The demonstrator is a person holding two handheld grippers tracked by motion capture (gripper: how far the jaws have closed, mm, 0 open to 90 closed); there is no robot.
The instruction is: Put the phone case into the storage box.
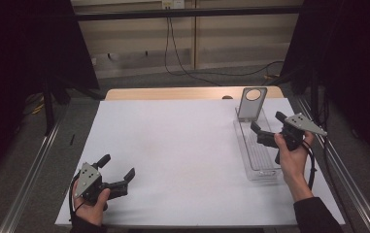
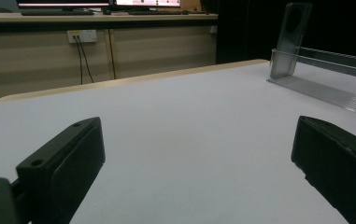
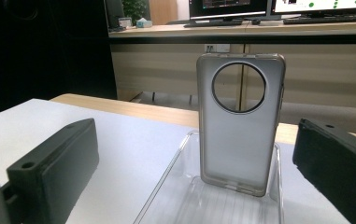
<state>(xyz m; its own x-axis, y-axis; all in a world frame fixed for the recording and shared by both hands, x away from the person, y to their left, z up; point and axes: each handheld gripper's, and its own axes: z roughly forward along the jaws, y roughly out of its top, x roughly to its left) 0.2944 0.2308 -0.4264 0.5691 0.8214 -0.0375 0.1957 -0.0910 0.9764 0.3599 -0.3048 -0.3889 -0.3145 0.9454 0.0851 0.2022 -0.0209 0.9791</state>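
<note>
Translucent grey phone case with round camera cutout stands upright in clear plastic tray, exposed for grabbing; right gripper faces it, fingers apart. Left gripper idles on white counter, fingers apart.

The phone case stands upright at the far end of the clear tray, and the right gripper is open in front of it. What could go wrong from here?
1. The phone case only leans upright; a jaw nudging it could tip it over.
2. The clear tray looks light and might slide if the right gripper bumps its wall.
</note>
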